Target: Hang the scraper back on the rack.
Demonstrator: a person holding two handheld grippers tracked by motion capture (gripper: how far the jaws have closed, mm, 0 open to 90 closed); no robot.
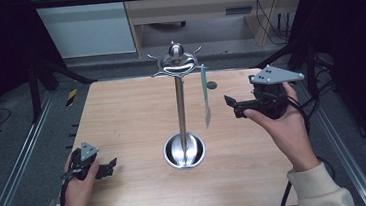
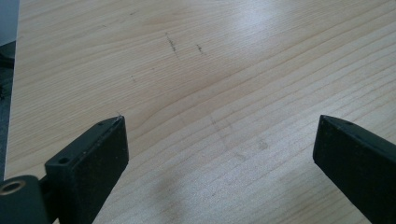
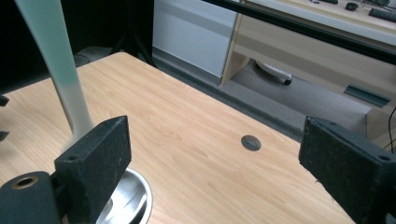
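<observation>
**Light utensil hanging, both grippers released**

Nearest, the left hand-held gripper [image 1: 107, 168] is resting released on the worktop [image 1: 122, 118]. Farther off, the right hand-held gripper [image 1: 231, 106] is gaping empty beside the pale green utensil [image 1: 205, 98], which is hanging from the steel stand [image 1: 181, 108]; it is looking thin, light and smooth, best pinched mid-handle.

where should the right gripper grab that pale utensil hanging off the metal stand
Probably on the flat handle of the pale utensil, around mid-length, coming from the stand's right where the right gripper already waits with jaws open. It hangs straight down from a hook of the metal stand, clear of the pole, so level jaws could close across its thin faces. The top end looks crowded by hooks.
</observation>
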